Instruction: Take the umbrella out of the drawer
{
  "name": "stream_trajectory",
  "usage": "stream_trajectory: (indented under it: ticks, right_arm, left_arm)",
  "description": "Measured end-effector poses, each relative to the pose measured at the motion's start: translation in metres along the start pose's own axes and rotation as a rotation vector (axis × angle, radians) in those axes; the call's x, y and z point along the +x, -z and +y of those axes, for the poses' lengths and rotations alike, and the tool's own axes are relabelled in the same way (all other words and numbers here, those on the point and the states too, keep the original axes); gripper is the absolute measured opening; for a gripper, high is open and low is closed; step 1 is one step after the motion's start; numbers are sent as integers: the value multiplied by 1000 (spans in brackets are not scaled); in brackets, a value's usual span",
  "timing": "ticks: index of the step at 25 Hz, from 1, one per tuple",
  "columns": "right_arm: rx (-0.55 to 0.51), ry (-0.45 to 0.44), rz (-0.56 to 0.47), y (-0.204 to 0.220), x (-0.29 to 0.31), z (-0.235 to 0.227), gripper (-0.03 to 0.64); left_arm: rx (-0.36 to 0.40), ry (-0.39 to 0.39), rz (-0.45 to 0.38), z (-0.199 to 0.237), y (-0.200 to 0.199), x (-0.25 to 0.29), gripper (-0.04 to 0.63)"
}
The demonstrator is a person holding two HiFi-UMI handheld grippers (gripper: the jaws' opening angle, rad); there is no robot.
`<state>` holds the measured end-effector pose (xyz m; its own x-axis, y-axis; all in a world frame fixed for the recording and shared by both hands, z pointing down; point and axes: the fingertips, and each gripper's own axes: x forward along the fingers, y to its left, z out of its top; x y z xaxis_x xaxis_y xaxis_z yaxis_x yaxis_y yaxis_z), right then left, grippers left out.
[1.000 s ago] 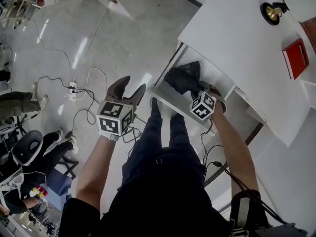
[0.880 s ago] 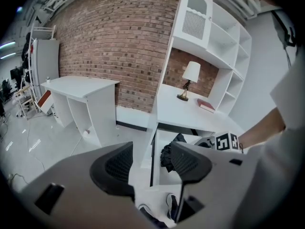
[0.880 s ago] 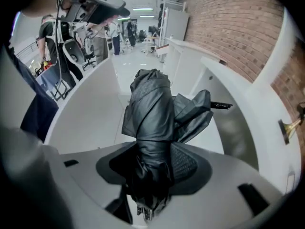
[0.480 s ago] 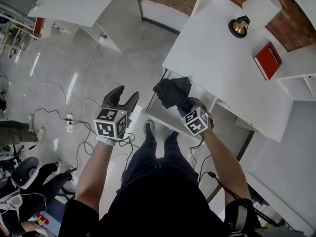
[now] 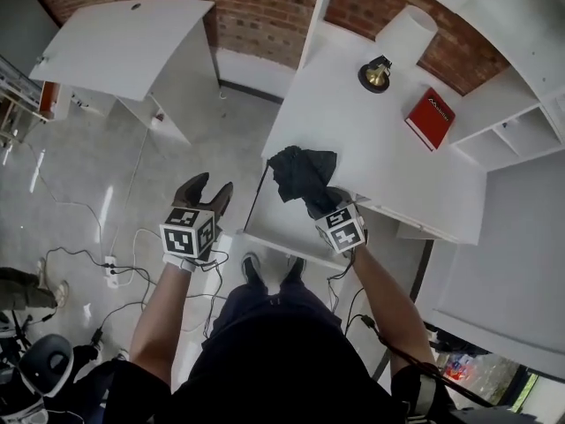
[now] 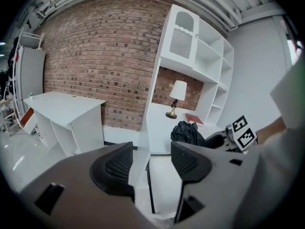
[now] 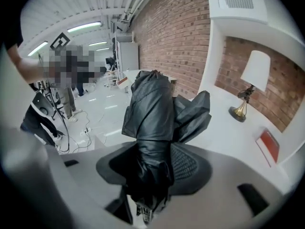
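Right tool clamped on folded black umbrella, jaws fairly wide around the bunched fabric, canopy end sticking out past the pads. Umbrella held up at counter-top height, over the left near edge of the white counter, above the pulled-out drawer and clear of it. Left tool off to the left over the floor, jaws apart, nothing between them. Lamp and red book sit at the far side of the counter, well apart from the umbrella.
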<state>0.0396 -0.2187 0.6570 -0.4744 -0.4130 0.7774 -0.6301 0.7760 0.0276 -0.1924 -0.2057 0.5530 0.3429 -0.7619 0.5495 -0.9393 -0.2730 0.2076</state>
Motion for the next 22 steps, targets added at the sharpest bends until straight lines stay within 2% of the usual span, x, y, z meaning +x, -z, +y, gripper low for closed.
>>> stream_trajectory:
  ticks: [6,12,22]
  right_arm:
    - [96,107,-33,-17,-25,-39,207]
    - [113,198,-8,-24,-41,-73,207]
    - [131,258,-20,-37,-40,-151,207]
  left_arm:
    - [42,62,-31,-1,-22,2,245]
    - [92,110,-56,3,-35,3,245]
    - [108,101,-76,-5,-62,35,245]
